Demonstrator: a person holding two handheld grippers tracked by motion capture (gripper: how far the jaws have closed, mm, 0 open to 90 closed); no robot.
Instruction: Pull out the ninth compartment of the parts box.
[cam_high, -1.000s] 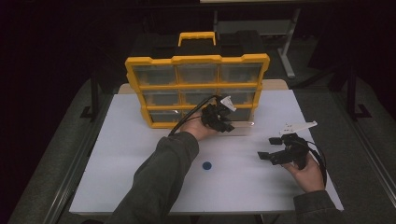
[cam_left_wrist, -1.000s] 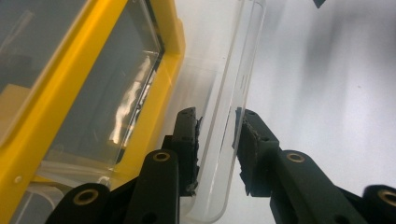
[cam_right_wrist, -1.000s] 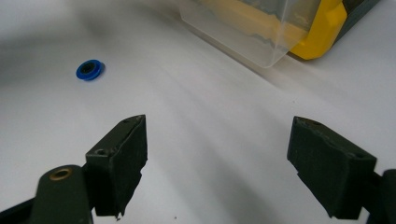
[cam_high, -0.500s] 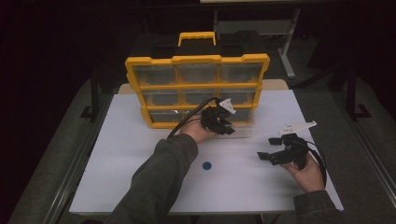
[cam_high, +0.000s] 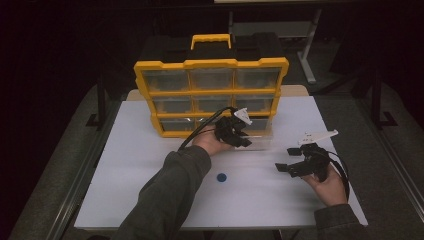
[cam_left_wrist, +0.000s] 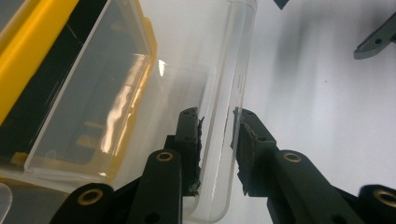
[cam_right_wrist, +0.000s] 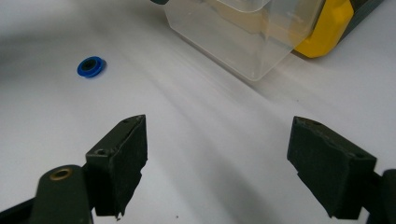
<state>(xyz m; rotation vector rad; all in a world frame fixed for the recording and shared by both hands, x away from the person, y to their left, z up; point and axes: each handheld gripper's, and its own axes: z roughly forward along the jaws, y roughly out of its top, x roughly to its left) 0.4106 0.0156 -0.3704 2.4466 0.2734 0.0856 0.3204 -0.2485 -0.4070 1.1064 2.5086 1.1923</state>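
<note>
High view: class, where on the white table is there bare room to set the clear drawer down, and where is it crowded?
Bare: the left part of the table, between the organizer and the near edge, and the strip between the blue ring and the right gripper. Crowded: directly before the organizer, where the left gripper holds the clear drawer.

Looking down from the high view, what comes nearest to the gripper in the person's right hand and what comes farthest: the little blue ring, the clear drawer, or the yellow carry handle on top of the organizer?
From the right gripper:
1. Clear drawer, pulled out at the organizer's bottom row, just up and left.
2. Blue ring, on the white table to the left; not much farther than the drawer.
3. Yellow carry handle, at the organizer's top, far back.
</note>
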